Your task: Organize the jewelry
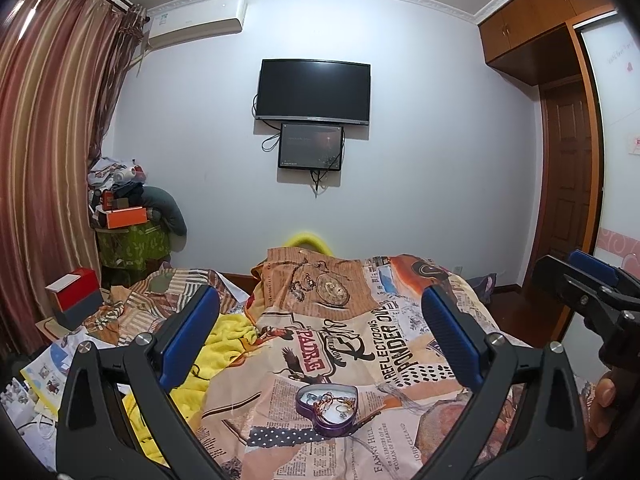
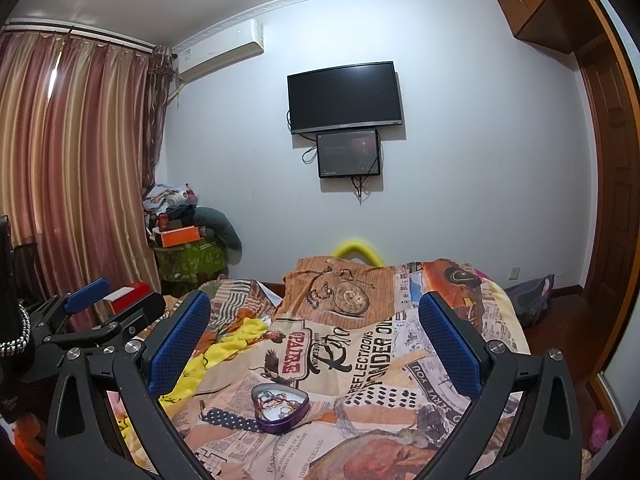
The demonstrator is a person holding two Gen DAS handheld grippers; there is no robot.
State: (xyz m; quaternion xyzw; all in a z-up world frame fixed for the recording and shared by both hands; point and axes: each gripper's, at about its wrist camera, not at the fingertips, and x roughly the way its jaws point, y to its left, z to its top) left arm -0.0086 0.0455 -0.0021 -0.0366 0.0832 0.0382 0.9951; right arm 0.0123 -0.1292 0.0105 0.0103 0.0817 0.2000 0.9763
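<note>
A purple heart-shaped tin (image 1: 328, 410) lies open on the bed's patterned quilt (image 1: 384, 336). It holds a tangle of jewelry (image 1: 334, 402): chains, a red cord and rings. My left gripper (image 1: 320, 328) is open and empty, held above and short of the tin. The tin also shows in the right wrist view (image 2: 280, 408), low between the fingers. My right gripper (image 2: 314, 332) is open and empty, also short of the tin. The right gripper shows at the right edge of the left wrist view (image 1: 592, 292); the left gripper shows at the left of the right wrist view (image 2: 92, 308).
A yellow blanket (image 1: 228, 340) lies left of the tin. A red, white and grey box (image 1: 76, 296) stands at the bed's left side amid loose papers (image 1: 44, 372). Curtains (image 1: 48, 160), a cluttered green bin (image 1: 132, 244), a wall TV (image 1: 312, 92) and a wooden door (image 1: 568, 168) surround the bed.
</note>
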